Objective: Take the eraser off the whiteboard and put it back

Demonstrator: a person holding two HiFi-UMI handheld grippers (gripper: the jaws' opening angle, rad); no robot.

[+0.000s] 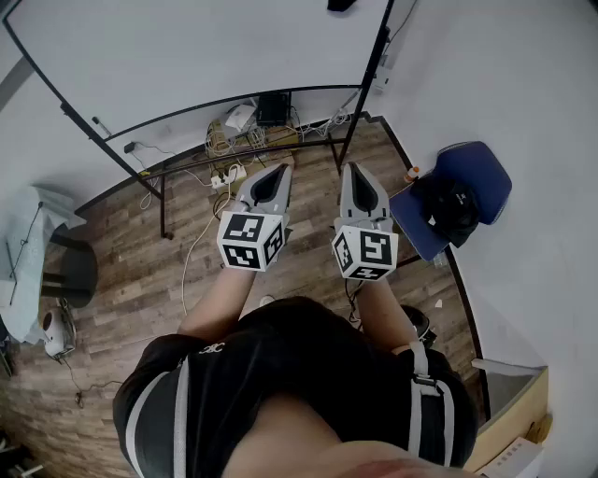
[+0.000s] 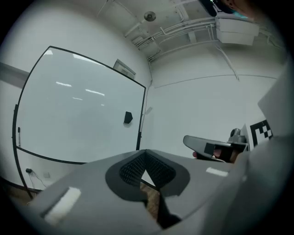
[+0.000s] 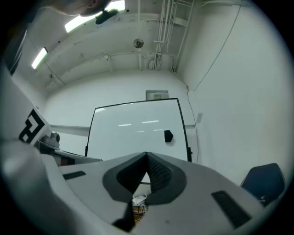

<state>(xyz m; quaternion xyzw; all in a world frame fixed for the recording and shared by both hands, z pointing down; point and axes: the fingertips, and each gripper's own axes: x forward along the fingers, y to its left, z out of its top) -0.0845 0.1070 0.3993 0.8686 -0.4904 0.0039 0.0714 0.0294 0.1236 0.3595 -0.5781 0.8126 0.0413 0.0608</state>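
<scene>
The black eraser (image 1: 341, 5) sticks to the whiteboard (image 1: 187, 47) near its upper right; it also shows as a small dark block in the left gripper view (image 2: 128, 118) and the right gripper view (image 3: 168, 136). Both grippers are held side by side at waist height, pointing at the board and well short of it. My left gripper (image 1: 271, 175) is shut, its tips (image 2: 146, 152) meeting with nothing between them. My right gripper (image 1: 361, 175) is likewise shut and empty (image 3: 147, 156). The right gripper's snout (image 2: 202, 144) shows beside the left one.
The whiteboard stands on a black frame (image 1: 163, 201) over a wooden floor. Cables and power strips (image 1: 238, 131) lie under it. A blue chair with a black bag (image 1: 458, 201) stands at the right wall. A covered table (image 1: 28, 247) is at the left, a cardboard box (image 1: 514, 420) at bottom right.
</scene>
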